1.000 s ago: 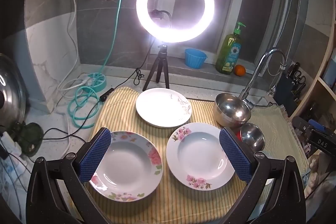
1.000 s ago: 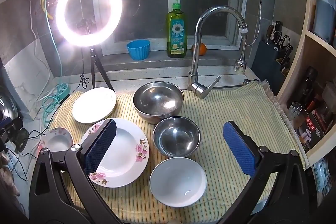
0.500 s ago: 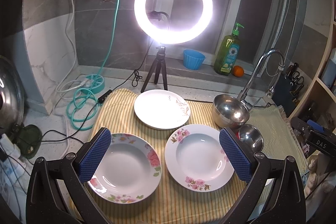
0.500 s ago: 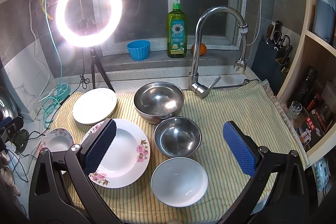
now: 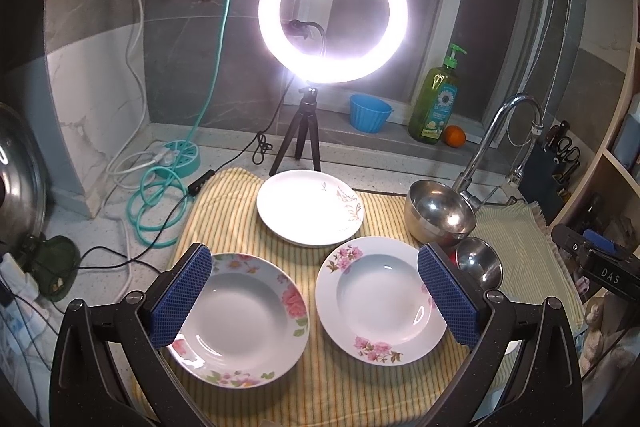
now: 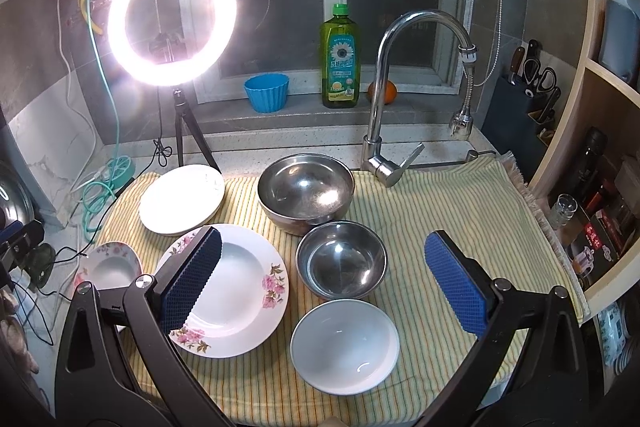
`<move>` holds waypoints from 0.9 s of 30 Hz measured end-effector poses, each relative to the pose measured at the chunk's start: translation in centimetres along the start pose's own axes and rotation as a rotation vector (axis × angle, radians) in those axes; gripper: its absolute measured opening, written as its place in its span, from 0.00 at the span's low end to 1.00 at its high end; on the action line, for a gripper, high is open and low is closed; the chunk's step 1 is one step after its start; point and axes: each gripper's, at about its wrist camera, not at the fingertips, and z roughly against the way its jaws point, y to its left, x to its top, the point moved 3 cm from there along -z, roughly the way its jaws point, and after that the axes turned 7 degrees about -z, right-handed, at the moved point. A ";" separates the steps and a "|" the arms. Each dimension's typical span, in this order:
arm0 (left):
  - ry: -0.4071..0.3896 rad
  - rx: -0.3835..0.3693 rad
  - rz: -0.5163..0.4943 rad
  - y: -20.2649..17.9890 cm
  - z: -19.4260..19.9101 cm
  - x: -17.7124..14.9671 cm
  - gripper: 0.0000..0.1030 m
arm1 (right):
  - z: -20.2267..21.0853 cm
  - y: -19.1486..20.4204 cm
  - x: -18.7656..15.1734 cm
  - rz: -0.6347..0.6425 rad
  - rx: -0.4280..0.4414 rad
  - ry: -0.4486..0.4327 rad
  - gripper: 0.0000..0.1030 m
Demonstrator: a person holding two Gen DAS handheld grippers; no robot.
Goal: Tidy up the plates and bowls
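Observation:
On a yellow striped cloth (image 5: 224, 211) lie two floral deep plates, one at the left (image 5: 240, 315) and one to its right (image 5: 380, 301). Behind them lies a flat white plate (image 5: 308, 207). A large steel bowl (image 6: 306, 189), a smaller steel bowl (image 6: 342, 259) and a white bowl (image 6: 346, 345) stand in a line toward me. My left gripper (image 5: 314, 301) hangs open above the two floral plates, holding nothing. My right gripper (image 6: 324, 283) is open above the smaller steel bowl, also holding nothing.
A lit ring light on a tripod (image 5: 332, 13) stands behind the cloth, with cables and a teal hose (image 5: 156, 203) to its left. A tap (image 6: 400, 75), a soap bottle (image 6: 339, 55), a blue cup (image 6: 267, 91) and an orange (image 6: 383, 91) are at the back. Shelves (image 6: 600, 147) rise on the right.
Both grippers stay open. The left wrist view has drifted slightly, so the plates sit a little lower and left; the right view barely shifts.

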 end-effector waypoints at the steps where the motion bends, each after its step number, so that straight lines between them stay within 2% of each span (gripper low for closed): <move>1: 0.000 -0.002 -0.001 0.1 0.0 0.0 0.99 | 0.0 0.0 0.0 -0.001 -0.001 0.000 1.00; 27: 0.000 -0.007 -0.004 -0.2 -0.2 -0.2 0.99 | -0.5 0.3 0.0 0.000 0.001 0.007 1.00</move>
